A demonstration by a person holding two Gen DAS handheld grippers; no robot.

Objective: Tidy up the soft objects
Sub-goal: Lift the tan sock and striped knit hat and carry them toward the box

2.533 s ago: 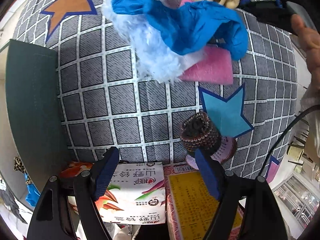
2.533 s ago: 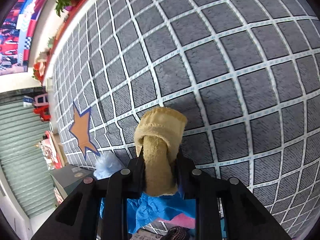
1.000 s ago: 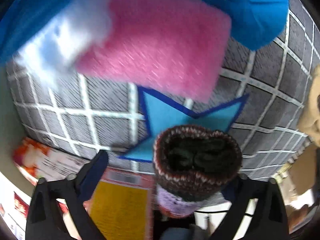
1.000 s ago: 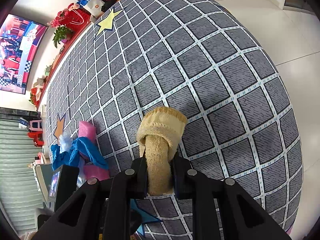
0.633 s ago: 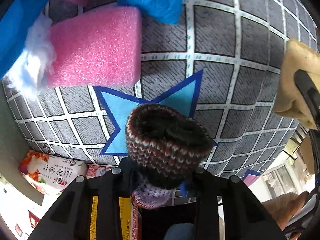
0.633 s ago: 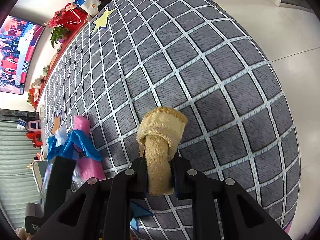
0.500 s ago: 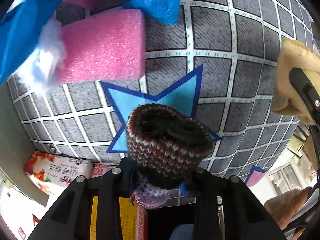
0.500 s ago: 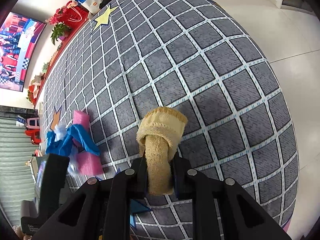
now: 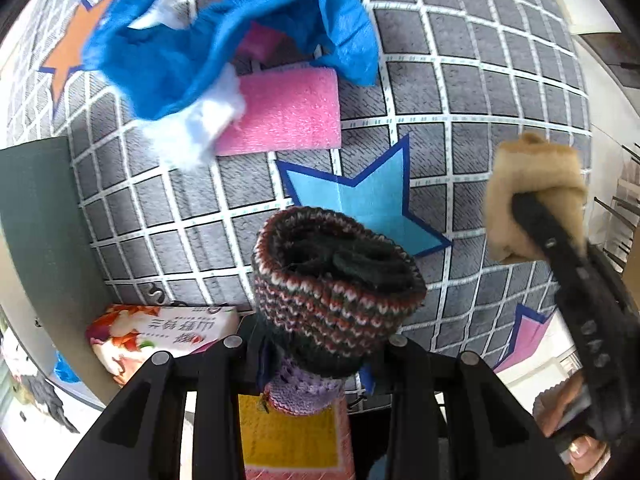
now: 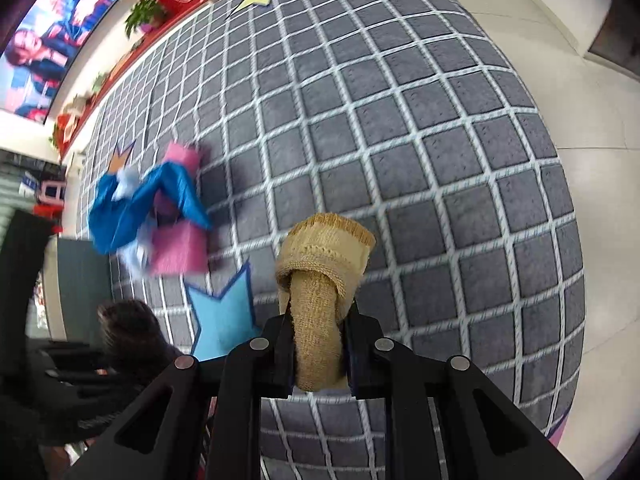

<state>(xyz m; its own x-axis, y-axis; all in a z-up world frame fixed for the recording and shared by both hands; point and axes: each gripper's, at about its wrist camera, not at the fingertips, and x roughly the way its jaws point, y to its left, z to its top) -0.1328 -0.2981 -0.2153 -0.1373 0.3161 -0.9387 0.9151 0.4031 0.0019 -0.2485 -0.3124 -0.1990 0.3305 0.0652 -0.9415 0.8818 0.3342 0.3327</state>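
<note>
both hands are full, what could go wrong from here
The left tongs pinch only the lower end of the striped knit roll; its bulk stands free above them, so it may slip out. The tan knit roll in the right tongs could likewise work loose or unroll.

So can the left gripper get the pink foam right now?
Probably not as is: the left gripper is shut on the knitted roll. The pink foam lies ahead on the rug, one end under the blue cloth; the near edge is bare.

Striped knit roll [image 9: 336,292] held aloft, tan roll [image 10: 324,280] likewise, blue cloth [image 9: 224,40] seemingly draped over pink foam [image 9: 288,112]
</note>
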